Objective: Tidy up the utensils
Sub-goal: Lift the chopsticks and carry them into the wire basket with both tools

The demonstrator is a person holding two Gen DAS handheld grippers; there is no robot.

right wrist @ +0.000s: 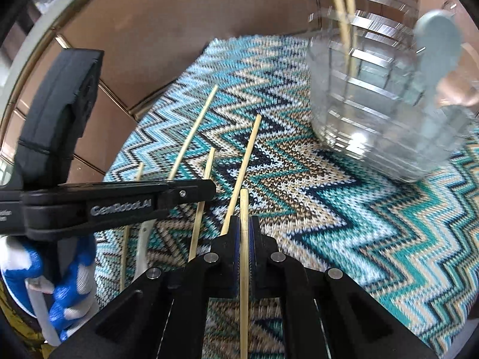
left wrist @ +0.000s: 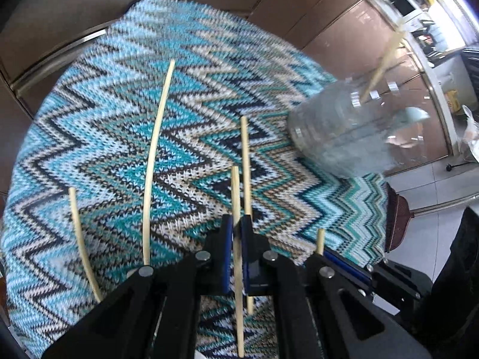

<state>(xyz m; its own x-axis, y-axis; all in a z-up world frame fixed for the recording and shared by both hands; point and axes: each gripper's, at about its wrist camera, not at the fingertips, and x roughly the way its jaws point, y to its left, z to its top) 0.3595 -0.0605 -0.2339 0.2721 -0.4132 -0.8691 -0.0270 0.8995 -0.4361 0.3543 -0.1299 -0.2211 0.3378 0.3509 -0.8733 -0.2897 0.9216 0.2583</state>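
Observation:
My left gripper (left wrist: 237, 224) is shut on a pale wooden chopstick (left wrist: 236, 191) that sticks out ahead over the zigzag knitted cloth (left wrist: 119, 125). My right gripper (right wrist: 245, 224) is shut on another chopstick (right wrist: 244, 206). Several loose chopsticks lie on the cloth, one long (left wrist: 155, 137) and others beside it (right wrist: 242, 170). A clear glass jar (left wrist: 353, 131) stands at the right with chopsticks (right wrist: 344, 15) and a pale blue spoon (right wrist: 434, 45) in it; it also shows in the right wrist view (right wrist: 374, 104).
The left gripper's body (right wrist: 104, 206) and a blue-and-white gloved hand (right wrist: 69, 284) sit at the left of the right wrist view. Brown panelled wall (right wrist: 179, 30) lies behind the table. Tiled floor (left wrist: 434, 191) and shelves (left wrist: 419, 6) lie to the right.

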